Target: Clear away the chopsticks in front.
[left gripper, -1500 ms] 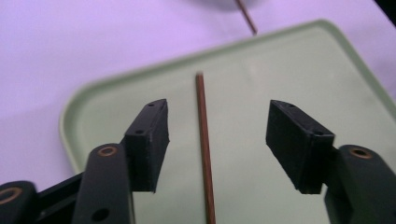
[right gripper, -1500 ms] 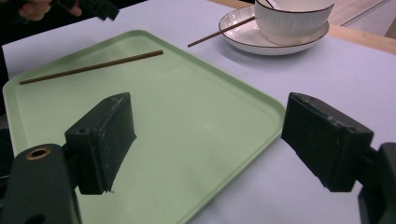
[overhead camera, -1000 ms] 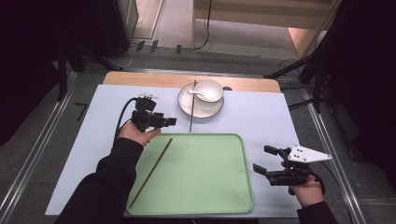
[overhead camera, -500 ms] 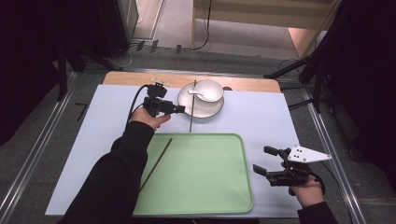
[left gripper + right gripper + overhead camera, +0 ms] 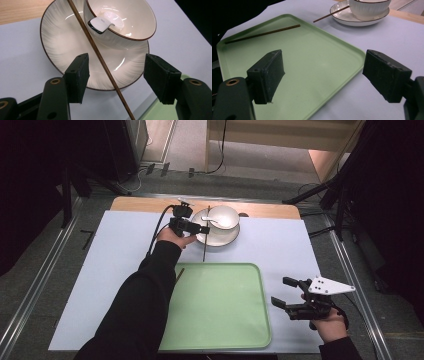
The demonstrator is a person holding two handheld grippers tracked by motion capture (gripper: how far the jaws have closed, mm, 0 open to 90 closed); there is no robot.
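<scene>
Across the pale-blue table (image 5: 100, 270), my left hand-held gripper (image 5: 117, 75) gapes around the second chopstick (image 5: 100, 57) resting on the plate (image 5: 57, 37), its mate (image 5: 262, 33) already lying on the tray (image 5: 317, 75) behind.

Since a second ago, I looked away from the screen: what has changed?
The left gripper has moved away from the person toward the plate, and its open jaws now straddle the chopstick lying across it, not yet gripping. The right gripper, tray, bowl and second chopstick stayed put.
</scene>
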